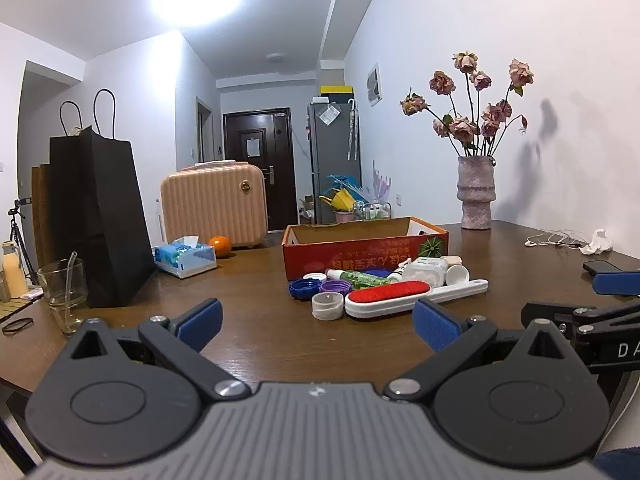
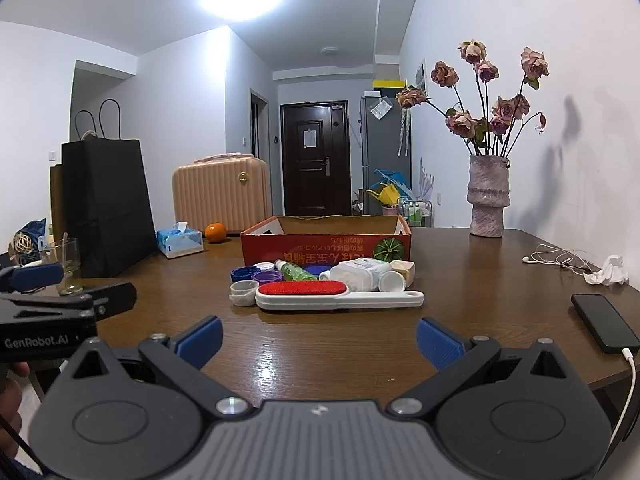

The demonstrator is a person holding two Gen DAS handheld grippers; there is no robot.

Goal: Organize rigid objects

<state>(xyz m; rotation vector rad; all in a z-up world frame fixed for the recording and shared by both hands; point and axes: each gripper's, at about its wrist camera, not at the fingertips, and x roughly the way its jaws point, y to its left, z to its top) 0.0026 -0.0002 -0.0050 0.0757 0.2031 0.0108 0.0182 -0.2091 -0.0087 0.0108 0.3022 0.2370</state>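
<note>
I have both tongs spread wide and empty, hovering low over the near edge of the bench (image 2: 320, 356), side by side and aimed slightly downward at the pile. The left tongs (image 1: 316, 322) and right tongs (image 2: 318, 338) are both well short of anything.

The things to sort lie in a cluster just in front of the open red cardboard box (image 2: 326, 240): a white lint brush with a red pad (image 2: 340, 294) nearest me, a clear cup (image 2: 243, 292) at its left end, blue and purple caps (image 2: 256, 275) behind that, a green bottle (image 2: 298, 272), and a white bottle (image 2: 362, 272) on its side with small white tubs beside it.

I judge the brush is the sensible first pick: it blocks the rest. To do it well I should come in with the right tongs across the narrow handle (image 2: 396, 298), not the wide padded head, close squarely so it does not pivot, and lift clear before carrying it over the box wall. The risk is sweeping the cup or caps off line, so I keep the left tongs back until there is room.
</note>
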